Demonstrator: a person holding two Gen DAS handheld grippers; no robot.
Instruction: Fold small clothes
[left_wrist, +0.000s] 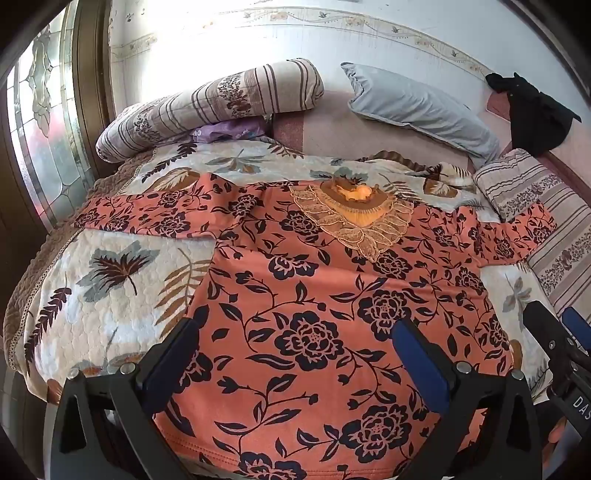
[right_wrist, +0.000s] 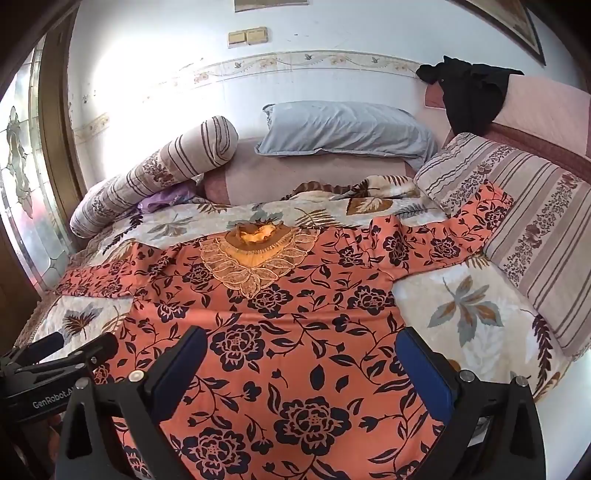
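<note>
Nearest, the left gripper and right gripper hover side by side over the hem end of the garment, both angled downward, jaws spread wide with nothing between the blue pads. The left gripper's body reads "GenRobot.A…", cut off; the right's shows "DAS". The floral orange top lies flat, sleeves outstretched, lace collar farthest, on a leaf-print quilt. Its right sleeve climbs onto a striped cushion. Beyond lie a striped bolster, grey pillow and black cloth against the wall.
</note>
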